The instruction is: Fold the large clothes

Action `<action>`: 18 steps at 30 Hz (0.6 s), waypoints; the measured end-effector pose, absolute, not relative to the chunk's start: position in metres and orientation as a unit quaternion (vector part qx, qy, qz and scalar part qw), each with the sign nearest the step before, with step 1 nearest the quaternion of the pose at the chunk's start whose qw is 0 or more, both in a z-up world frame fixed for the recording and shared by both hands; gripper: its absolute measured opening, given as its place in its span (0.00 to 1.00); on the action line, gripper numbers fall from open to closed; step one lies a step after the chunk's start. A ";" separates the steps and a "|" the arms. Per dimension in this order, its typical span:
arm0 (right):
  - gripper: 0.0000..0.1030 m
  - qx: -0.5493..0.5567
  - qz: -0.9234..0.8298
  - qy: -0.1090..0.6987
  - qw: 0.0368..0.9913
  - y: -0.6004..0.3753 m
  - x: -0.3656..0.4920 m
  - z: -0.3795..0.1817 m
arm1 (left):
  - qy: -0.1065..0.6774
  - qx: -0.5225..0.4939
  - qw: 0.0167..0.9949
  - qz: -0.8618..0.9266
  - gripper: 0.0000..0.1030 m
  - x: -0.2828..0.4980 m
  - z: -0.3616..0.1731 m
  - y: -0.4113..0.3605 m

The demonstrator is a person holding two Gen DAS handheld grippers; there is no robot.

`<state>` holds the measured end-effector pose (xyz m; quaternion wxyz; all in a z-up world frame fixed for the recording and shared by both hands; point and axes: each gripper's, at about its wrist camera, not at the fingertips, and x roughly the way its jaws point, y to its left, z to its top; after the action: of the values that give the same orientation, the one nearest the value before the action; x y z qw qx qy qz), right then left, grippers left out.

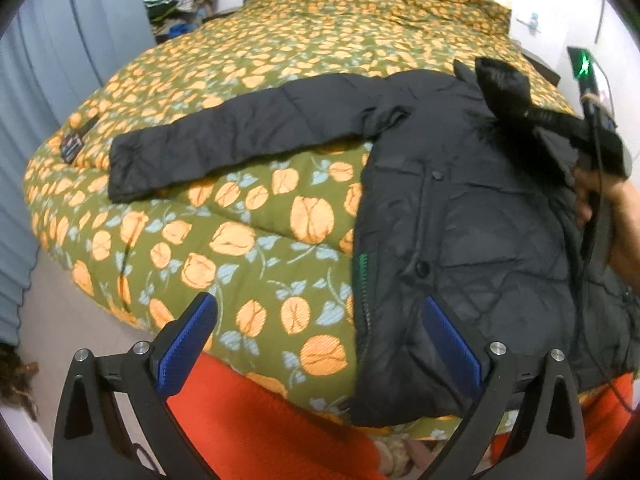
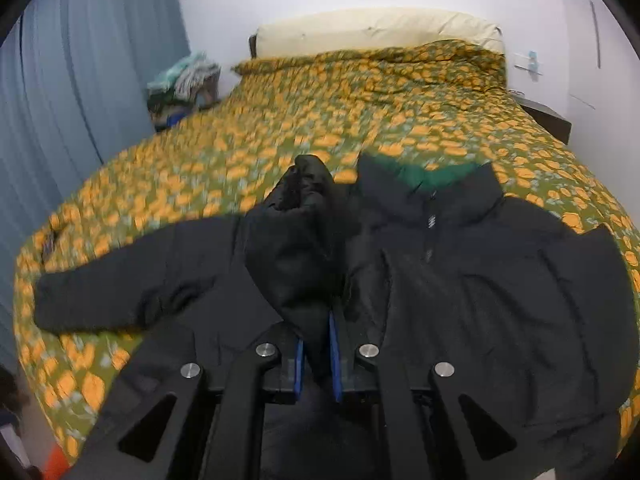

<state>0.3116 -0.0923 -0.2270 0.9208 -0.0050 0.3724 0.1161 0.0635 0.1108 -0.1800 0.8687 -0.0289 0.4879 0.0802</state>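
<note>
From the left wrist, the black jacket [image 1: 460, 216] is seen lying on the flowered bedcover [image 1: 248, 240], one sleeve [image 1: 224, 140] stretched to the left. The left gripper [image 1: 320, 344] is spread apart and holds nothing.

From the right wrist, the right gripper [image 2: 317, 356] is clenched on the other sleeve [image 2: 296, 248], lifted over the jacket.

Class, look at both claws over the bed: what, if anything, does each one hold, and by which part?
The right claw is shut on the black jacket, pinching its sleeve near the cuff end. The left claw is open and holds nothing.
</note>
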 end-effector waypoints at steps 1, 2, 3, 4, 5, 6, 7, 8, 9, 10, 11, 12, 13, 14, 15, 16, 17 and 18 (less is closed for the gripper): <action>0.13 -0.009 0.117 0.377 0.919 -0.090 0.311 -0.230 | 0.488 -0.029 0.868 0.080 0.99 0.063 -0.180 0.111; 0.14 -0.011 0.118 0.387 0.914 -0.086 0.313 -0.235 | 0.489 -0.029 0.868 0.080 0.99 0.063 -0.181 0.111; 0.23 -0.009 0.122 0.402 0.908 -0.083 0.315 -0.241 | 0.489 -0.028 0.868 0.079 0.99 0.063 -0.181 0.110; 0.45 -0.004 0.130 0.411 0.902 -0.081 0.316 -0.244 | 0.488 -0.027 0.869 0.076 0.99 0.064 -0.181 0.108; 0.58 0.002 0.140 0.419 0.897 -0.077 0.316 -0.249 | 0.488 -0.025 0.869 0.074 0.99 0.064 -0.181 0.107; 0.72 0.009 0.154 0.426 0.891 -0.074 0.315 -0.252 | 0.488 -0.022 0.869 0.071 0.99 0.064 -0.181 0.105; 0.74 0.013 0.164 0.430 0.888 -0.071 0.312 -0.255 | 0.488 -0.022 0.870 0.070 0.99 0.064 -0.180 0.104; 0.74 0.019 0.174 0.433 0.884 -0.071 0.306 -0.255 | 0.489 -0.023 0.870 0.068 0.99 0.065 -0.180 0.103; 0.74 0.028 0.184 0.436 0.881 -0.071 0.302 -0.256 | 0.488 -0.026 0.870 0.066 0.99 0.064 -0.179 0.103; 0.74 0.042 0.195 0.439 0.876 -0.073 0.296 -0.256 | 0.487 -0.030 0.871 0.061 0.99 0.064 -0.178 0.103; 0.74 0.057 0.208 0.439 0.872 -0.077 0.286 -0.253 | 0.485 -0.035 0.872 0.056 0.99 0.063 -0.177 0.103; 0.74 0.066 0.216 0.436 0.871 -0.082 0.274 -0.250 | 0.484 -0.040 0.873 0.052 0.99 0.063 -0.175 0.104; 0.74 0.073 0.221 0.430 0.872 -0.089 0.259 -0.245 | 0.483 -0.046 0.873 0.048 0.99 0.063 -0.174 0.105; 0.74 0.076 0.222 0.425 0.874 -0.094 0.248 -0.241 | 0.483 -0.057 0.873 0.038 0.99 0.065 -0.172 0.105; 0.74 0.078 0.221 0.422 0.876 -0.101 0.235 -0.238 | 0.484 -0.064 0.872 0.030 0.99 0.067 -0.171 0.105; 0.74 0.078 0.217 0.418 0.879 -0.112 0.218 -0.235 | 0.485 -0.071 0.872 0.018 0.99 0.072 -0.168 0.104; 0.74 0.077 0.211 0.414 0.882 -0.121 0.204 -0.233 | 0.483 -0.075 0.872 0.005 0.99 0.079 -0.163 0.101; 0.74 0.075 0.205 0.413 0.884 -0.128 0.194 -0.231 | 0.481 -0.076 0.873 -0.007 0.99 0.084 -0.159 0.098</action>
<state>0.1940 -0.1280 -0.2306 0.8844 0.0752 0.4126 0.2047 0.0844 0.0980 -0.1588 0.8732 -0.0762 0.4814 -0.0066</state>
